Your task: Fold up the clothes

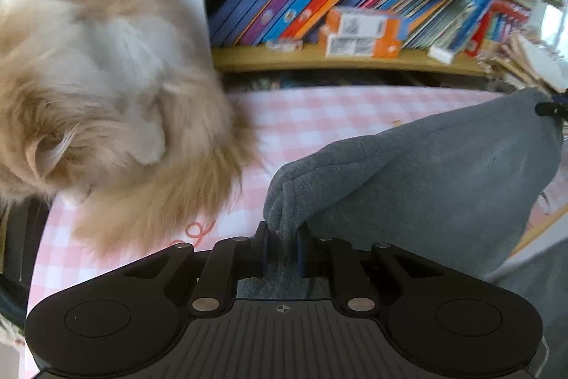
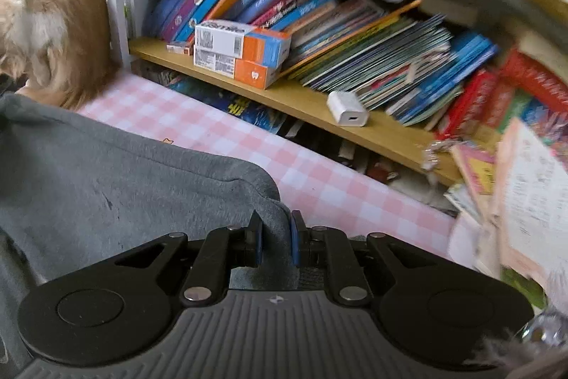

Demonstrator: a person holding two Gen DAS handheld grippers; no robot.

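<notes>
Left gripper (image 1: 282,249): fingers pinching a corner of the soft grey fleece garment (image 1: 443,173)
Right gripper (image 2: 275,245): fingers pinching its other corner
Table (image 1: 301,123): pink-and-white checked cloth
Fluffy ginger-and-white cat (image 1: 106,87): beside garment

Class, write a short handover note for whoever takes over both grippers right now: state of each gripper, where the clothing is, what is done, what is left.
Left gripper: shut on a corner of the grey fleece garment.
Right gripper: shut on another corner of it.
Garment: held up between the two grippers above the pink checked tablecloth, the far part sagging; nothing folded yet as far as can be seen.
Note: a fluffy cat sits on the cloth to the left, close to the garment, in front of the bookshelf.
Left to do: probably lay it flat clear of the cat, then fold.
</notes>
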